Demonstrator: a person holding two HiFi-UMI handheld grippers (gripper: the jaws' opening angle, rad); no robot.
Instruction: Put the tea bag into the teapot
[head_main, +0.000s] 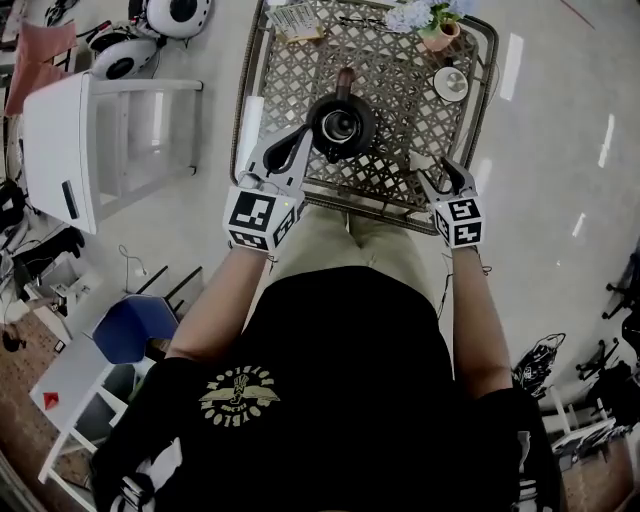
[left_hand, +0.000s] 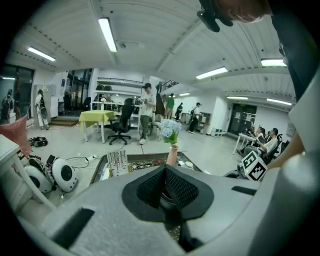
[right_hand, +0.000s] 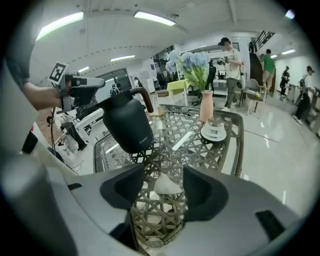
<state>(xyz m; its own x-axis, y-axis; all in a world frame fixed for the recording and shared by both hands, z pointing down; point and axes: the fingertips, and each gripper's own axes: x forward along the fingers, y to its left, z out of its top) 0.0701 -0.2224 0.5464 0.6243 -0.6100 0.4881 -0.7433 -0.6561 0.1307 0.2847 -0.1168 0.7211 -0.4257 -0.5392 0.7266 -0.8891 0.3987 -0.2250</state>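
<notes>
The black teapot (head_main: 342, 125) with a brown handle stands open-topped on the metal lattice table (head_main: 400, 90). My left gripper (head_main: 300, 135) reaches to the pot's left side, its pads (left_hand: 150, 187) closed together, with nothing seen gripped. Only the pot's dark top shows just beneath them. A white tea bag (head_main: 421, 161) lies on the lattice by the near right edge. My right gripper (head_main: 440, 172) hangs just over it. In the right gripper view the tea bag (right_hand: 167, 186) lies between the wide-apart jaws of the open right gripper (right_hand: 165, 180), untouched, and the teapot (right_hand: 125, 122) stands beyond to the left.
A pink vase of blue flowers (head_main: 435, 25) and a small saucer with a cup (head_main: 451, 83) stand at the table's far right. A paper stand (head_main: 292, 20) is at the far left. A white cabinet (head_main: 60, 150) stands on the floor to the left. People move about in the background.
</notes>
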